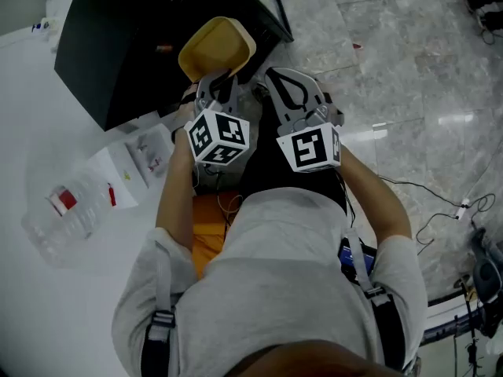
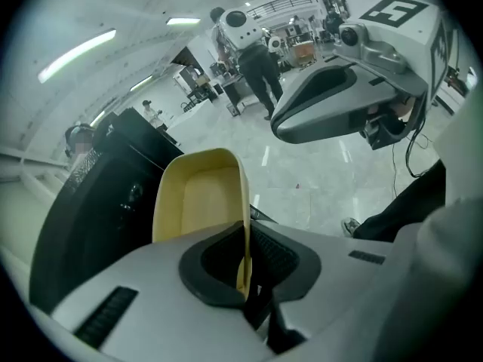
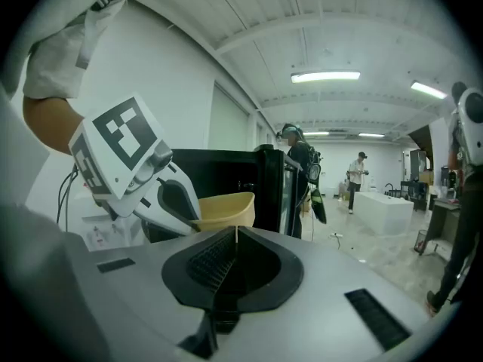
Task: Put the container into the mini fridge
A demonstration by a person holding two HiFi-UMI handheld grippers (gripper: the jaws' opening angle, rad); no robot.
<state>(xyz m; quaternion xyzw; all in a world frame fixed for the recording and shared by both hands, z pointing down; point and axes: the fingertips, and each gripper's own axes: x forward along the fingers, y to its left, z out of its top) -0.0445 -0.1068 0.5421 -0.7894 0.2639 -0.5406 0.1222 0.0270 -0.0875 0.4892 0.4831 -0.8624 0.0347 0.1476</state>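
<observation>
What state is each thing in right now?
Container: empty, no lid, held up by one wall.
Left gripper: shut on that wall.
Right gripper: shut, nothing in it.
Mini fridge: door looks open.
Bottle: lying on its side.

My left tool [image 2: 245, 276] and right tool [image 3: 235, 240] have smooth grey plastic shells with black ribbed pads [image 3: 207, 259]. The container [image 2: 200, 194] is matt yellow plastic. The mini fridge [image 1: 134, 38] casing looks matt black, and the floor [image 1: 393, 69] is glossy polished stone.
</observation>
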